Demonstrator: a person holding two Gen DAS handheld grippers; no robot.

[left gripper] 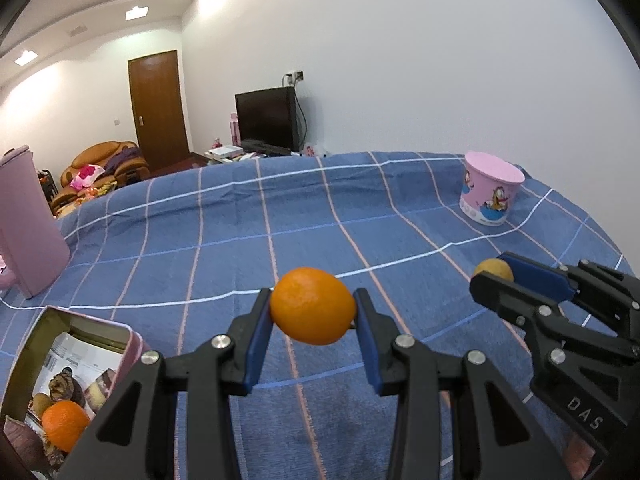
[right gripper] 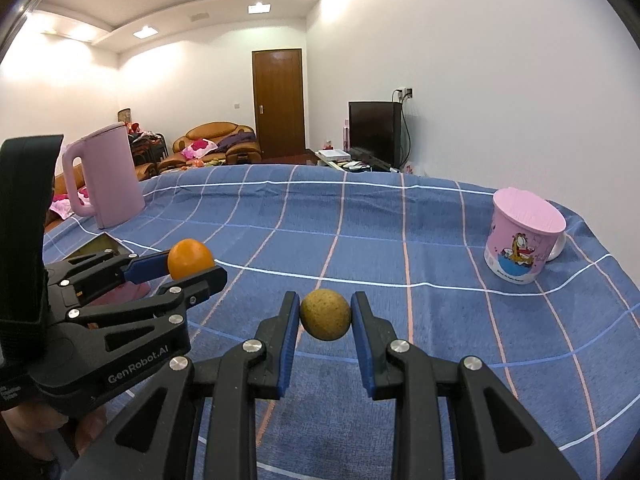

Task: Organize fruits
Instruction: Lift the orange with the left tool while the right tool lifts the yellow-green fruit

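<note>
1. My left gripper (left gripper: 313, 307) is clenched on a smooth, glossy orange (left gripper: 313, 305), held above the checked blue cloth (left gripper: 240, 240).
2. My right gripper (right gripper: 325, 314) squeezes a small, round, dull yellow-brown fruit (right gripper: 325, 314) between its blue pads.
3. The open metal tin (left gripper: 64, 360) at lower left holds another orange (left gripper: 64, 424).
4. A pink cartoon cup (right gripper: 520, 236) stands upside down, far right.

Right gripper (right gripper: 326, 316) clamped on small brownish-yellow round fruit (right gripper: 325, 314), held above blue checked cloth (right gripper: 400, 256) covering worktop. Left gripper (right gripper: 196, 266) at left, gripping orange (right gripper: 190, 264). Pink kettle (right gripper: 106, 176) far left on cloth; pink cartoon cup (right gripper: 522, 236) at right, near cloth edge.
</note>
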